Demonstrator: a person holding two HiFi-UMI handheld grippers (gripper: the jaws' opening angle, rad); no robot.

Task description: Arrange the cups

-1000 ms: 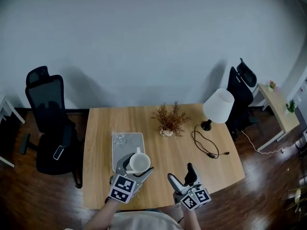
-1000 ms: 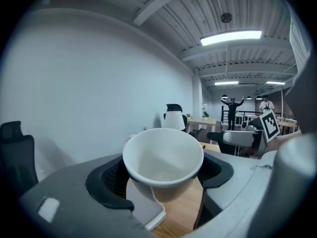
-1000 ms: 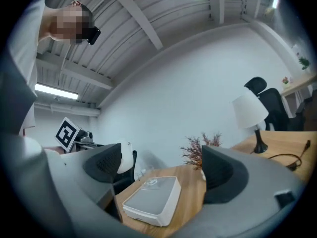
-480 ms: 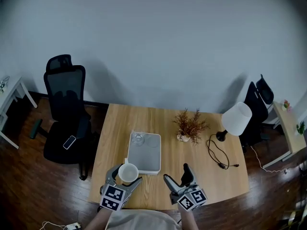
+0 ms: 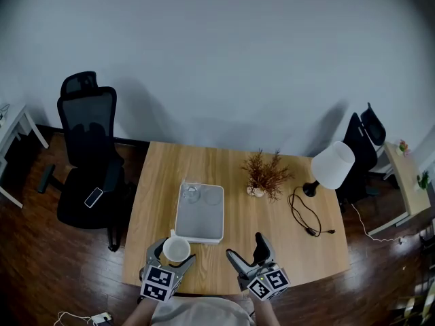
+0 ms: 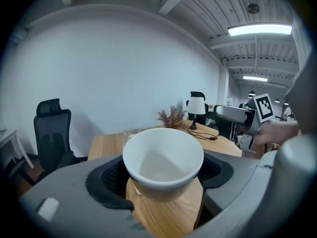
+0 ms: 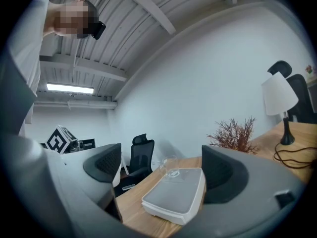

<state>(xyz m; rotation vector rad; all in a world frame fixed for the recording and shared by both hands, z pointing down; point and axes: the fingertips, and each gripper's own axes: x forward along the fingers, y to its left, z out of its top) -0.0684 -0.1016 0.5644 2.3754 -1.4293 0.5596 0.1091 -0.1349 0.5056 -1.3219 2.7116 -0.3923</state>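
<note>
L gripper (image 5: 174,251) sat at lower left of the head view, jaws drawn in partway and clamped on a white cup (image 6: 163,160). In the left gripper view both black pads pressed the cup's sides just under the rim, one each side. Cup was upright, mouth up, empty inside. Its handle looked to point away from the gripper, twd the tray. It sat over the table (image 5: 231,212) near the table's bottom edge, just below the lower-left corner of the white tray (image 5: 199,231). Couldn't tell if its base touched the wood.

R gripper (image 5: 246,248) was at lower centre of the head view, right of the cup and apart from it. In the right gripper view its jaws stood wide apart w/ nothing btwn them. The tray showed past the gap, lying flat on the table, not touched.

A clear glass (image 5: 192,193) stood at the tray's upper-left corner. Rest of the tray looked bare.

Further up and right on the table:
- dried plant (image 5: 264,175), centre
- white-shade lamp (image 5: 332,165), right edge
- black cable (image 5: 302,216), looped below the lamp

Black office chair (image 5: 88,155) stood off the table's left side w/ a phone (image 5: 93,197) on its seat.
</note>
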